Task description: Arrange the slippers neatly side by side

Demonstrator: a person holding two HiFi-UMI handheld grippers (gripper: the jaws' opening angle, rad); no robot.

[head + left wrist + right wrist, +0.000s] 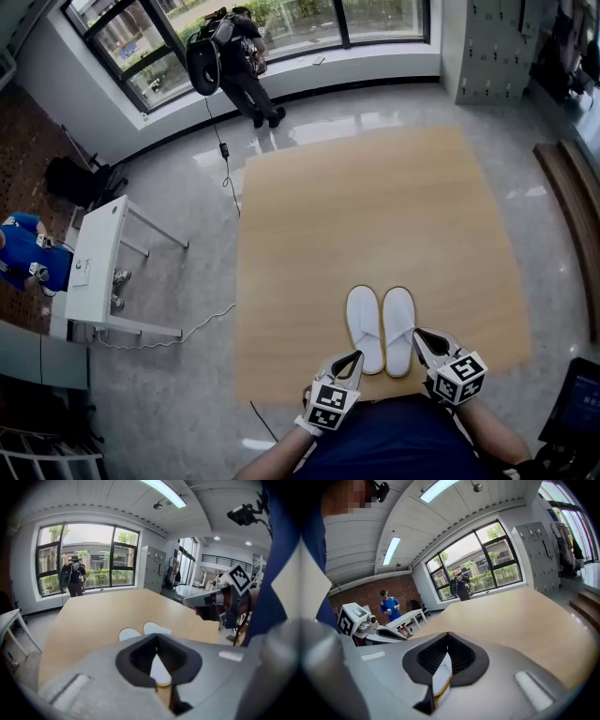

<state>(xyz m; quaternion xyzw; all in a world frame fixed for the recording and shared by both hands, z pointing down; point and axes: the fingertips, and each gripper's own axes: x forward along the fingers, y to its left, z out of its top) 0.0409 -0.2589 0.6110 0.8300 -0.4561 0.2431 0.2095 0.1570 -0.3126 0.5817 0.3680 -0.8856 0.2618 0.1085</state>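
The two white slippers [365, 323] lie side by side, close together, on the tan mat [375, 187] near its closest edge. The left gripper [355, 357] and right gripper [420, 335] are both fully closed and empty, one at each side of the heels

Head view:
- left gripper [354, 358] tip overlaps heel edge of left slipper [364, 319], contact untellable
- right gripper [421, 337] tip at rim of right slipper [398, 319], touching or apart unclear
- wearer's torso [394, 441] at 6 o'clock hides near edge of tan mat [375, 206]
- person in blue [23, 253] at 9 o'clock cut by frame edge
- black device [577, 403] at 4 o'clock cut too, kind untellable

Left gripper view:
- gripper's own body hides both slippers except toes

Right gripper view:
- only white-and-tan sliver shows through jaw gap at 6 o'clock
- which slipper, cannot tell
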